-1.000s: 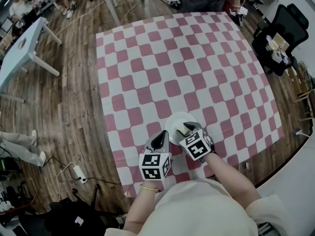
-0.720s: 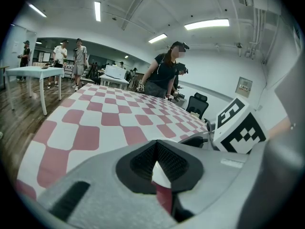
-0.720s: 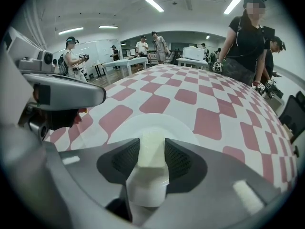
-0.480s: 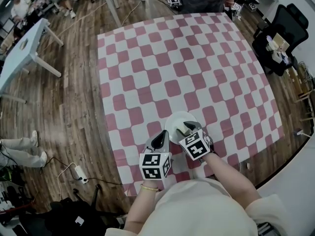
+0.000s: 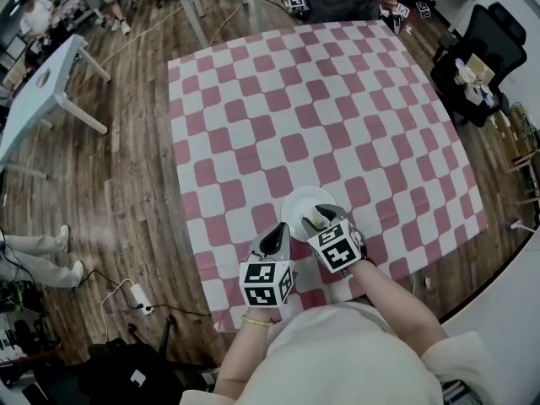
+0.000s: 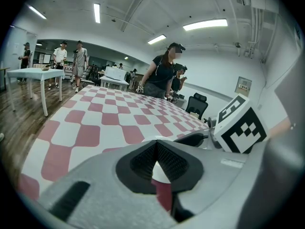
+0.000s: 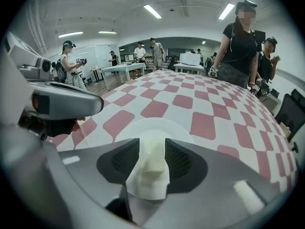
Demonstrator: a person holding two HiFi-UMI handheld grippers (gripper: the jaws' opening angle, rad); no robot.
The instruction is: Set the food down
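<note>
The right gripper (image 5: 316,219) has its jaws clamped on a pale food block (image 7: 151,168), long axis along the jaws, directly above the white plate (image 7: 157,128) by the table's (image 5: 253,99) near edge. The left gripper (image 6: 156,151), jaws together and empty, sits just beside the plate.

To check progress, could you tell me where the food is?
Head view: the food is clamped in the right gripper over the white plate, beside the left gripper.

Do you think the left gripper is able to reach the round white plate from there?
Probably yes. The left gripper, jaws together and empty, sits just beside the round white plate with only red-and-white checked cloth between them. The right gripper, shut on a pale cream food block, covers the plate's near edge.
</note>
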